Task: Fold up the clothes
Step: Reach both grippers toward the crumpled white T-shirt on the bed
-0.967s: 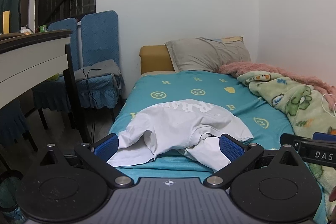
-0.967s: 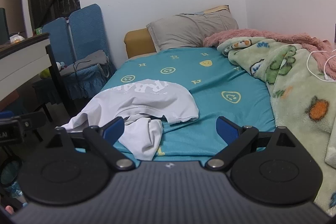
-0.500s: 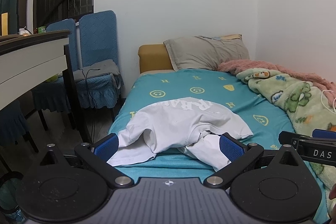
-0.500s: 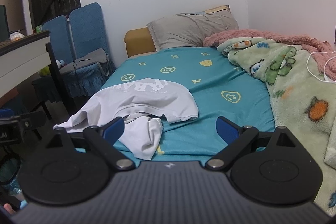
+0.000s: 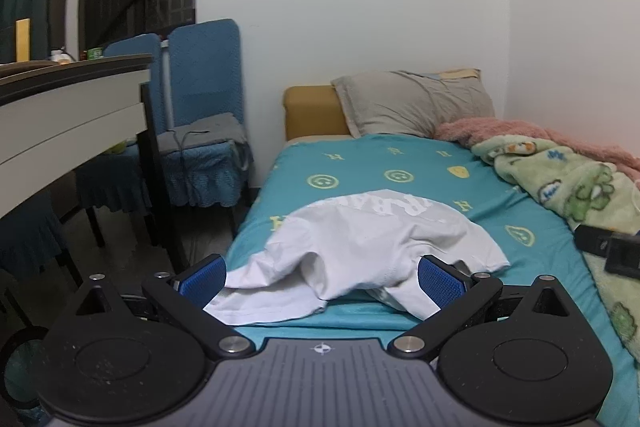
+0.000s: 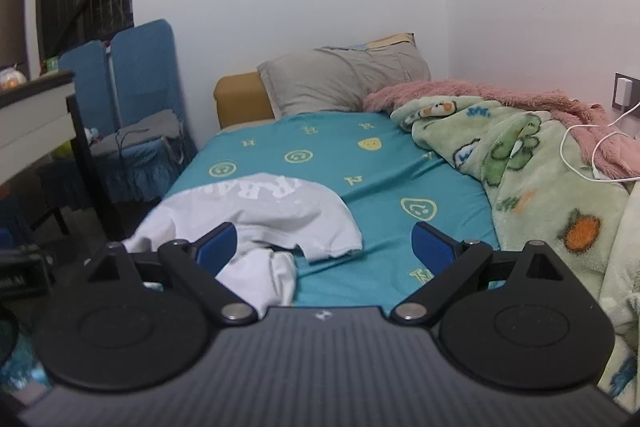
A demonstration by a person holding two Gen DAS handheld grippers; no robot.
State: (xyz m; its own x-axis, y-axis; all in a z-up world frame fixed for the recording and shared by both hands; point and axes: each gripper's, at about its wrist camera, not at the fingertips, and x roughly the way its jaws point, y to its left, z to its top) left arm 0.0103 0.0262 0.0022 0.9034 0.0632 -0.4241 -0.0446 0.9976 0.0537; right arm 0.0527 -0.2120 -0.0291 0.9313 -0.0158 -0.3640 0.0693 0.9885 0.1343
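Both tools, left tool [image 5: 320, 277] and right tool [image 6: 325, 247], are gaping wide and empty at lower frame, lining up on the crumpled white cotton T-shirt [image 5: 360, 243] for a first grasp.

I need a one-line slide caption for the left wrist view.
Open left gripper faces a crumpled white T-shirt lying on a teal bed sheet.

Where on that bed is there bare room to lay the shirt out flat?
Bare teal sheet lies between the crumpled white T-shirt, the grey pillow and the green blanket. The right side is crowded with blankets and a white cable.
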